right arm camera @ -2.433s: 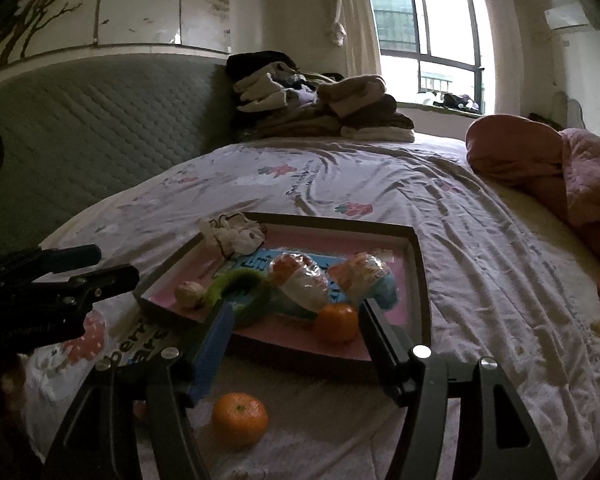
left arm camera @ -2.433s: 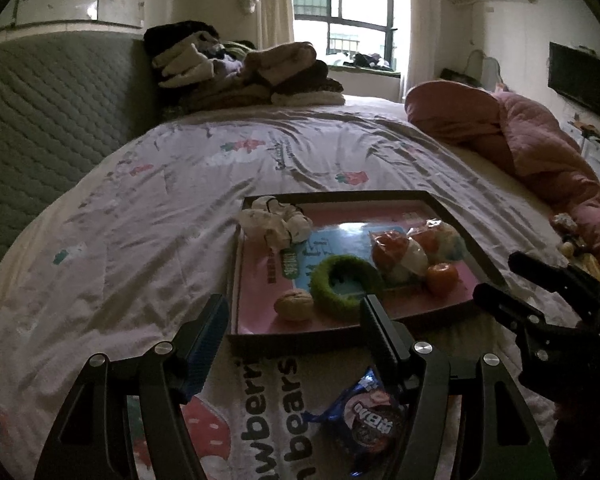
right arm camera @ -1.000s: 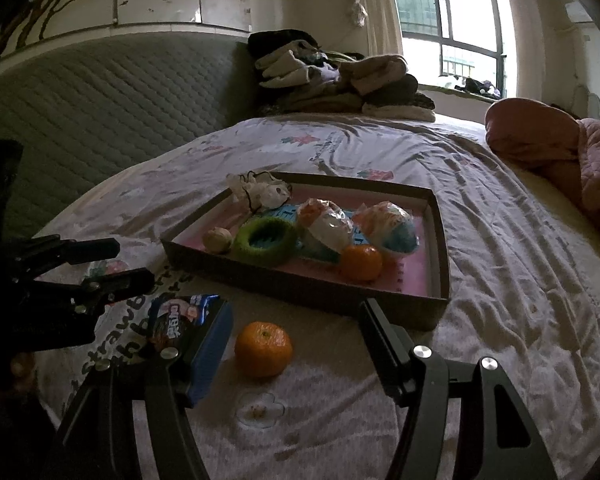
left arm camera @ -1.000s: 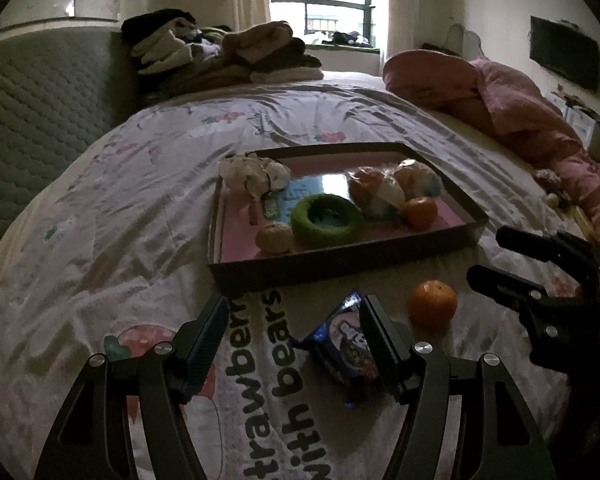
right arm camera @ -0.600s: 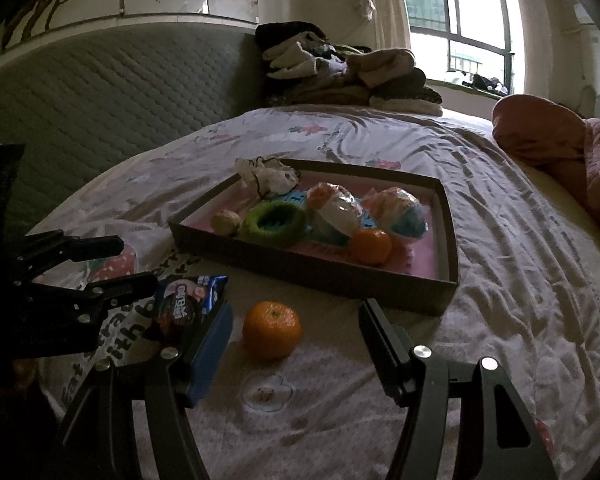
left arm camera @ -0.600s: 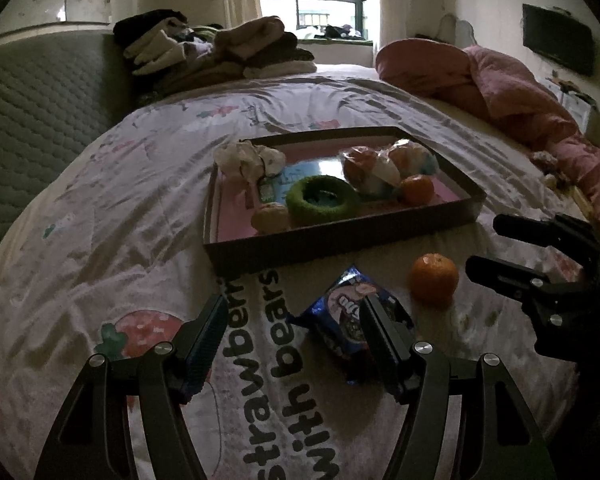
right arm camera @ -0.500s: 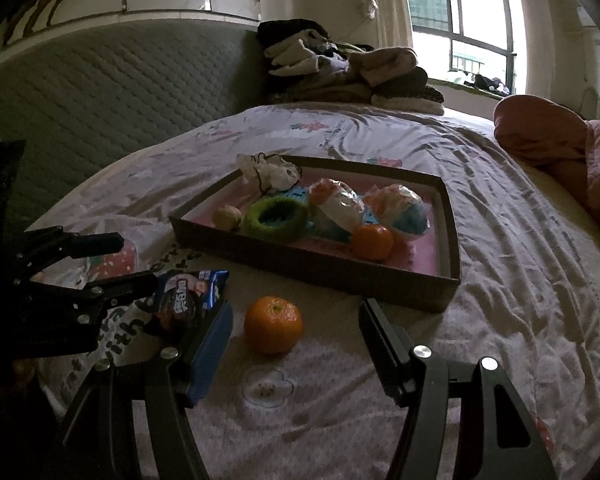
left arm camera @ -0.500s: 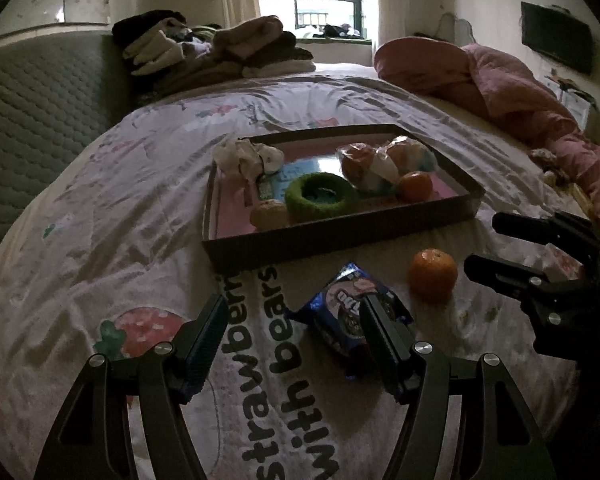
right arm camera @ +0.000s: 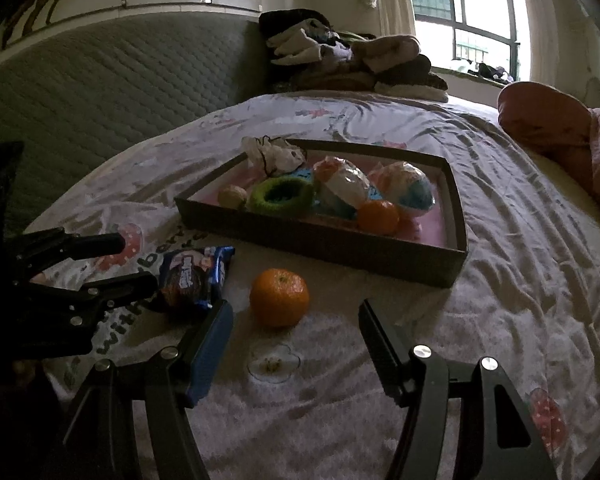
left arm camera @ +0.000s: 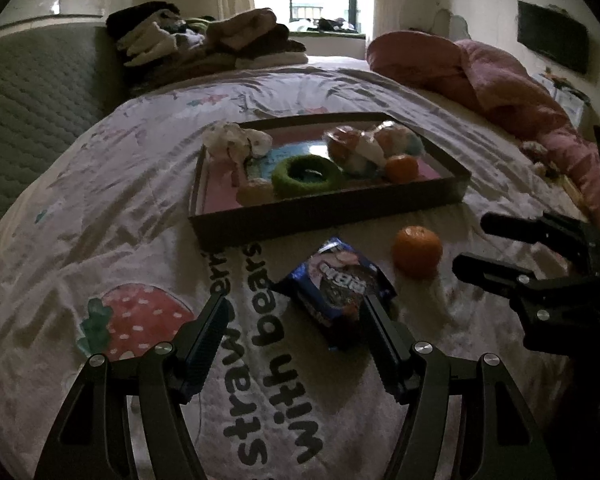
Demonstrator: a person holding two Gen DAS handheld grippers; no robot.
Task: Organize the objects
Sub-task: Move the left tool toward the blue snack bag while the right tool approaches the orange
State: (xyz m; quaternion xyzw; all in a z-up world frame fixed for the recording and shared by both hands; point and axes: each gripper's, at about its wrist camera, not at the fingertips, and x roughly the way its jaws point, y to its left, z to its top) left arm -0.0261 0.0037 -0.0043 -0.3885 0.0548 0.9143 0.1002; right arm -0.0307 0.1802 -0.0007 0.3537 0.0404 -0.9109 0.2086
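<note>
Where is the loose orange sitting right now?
The loose orange lies on the bedsheet outside the tray, just in front of its near wall. In the right wrist view it sits right of the blue snack packet, ahead of the open right tongs.

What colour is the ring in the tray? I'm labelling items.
Green ring, fuzzy-looking; clearest in the right wrist view.

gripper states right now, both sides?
Left gripper: open, empty, snack packet ahead.
Right gripper: open, empty, loose orange ahead.
</note>
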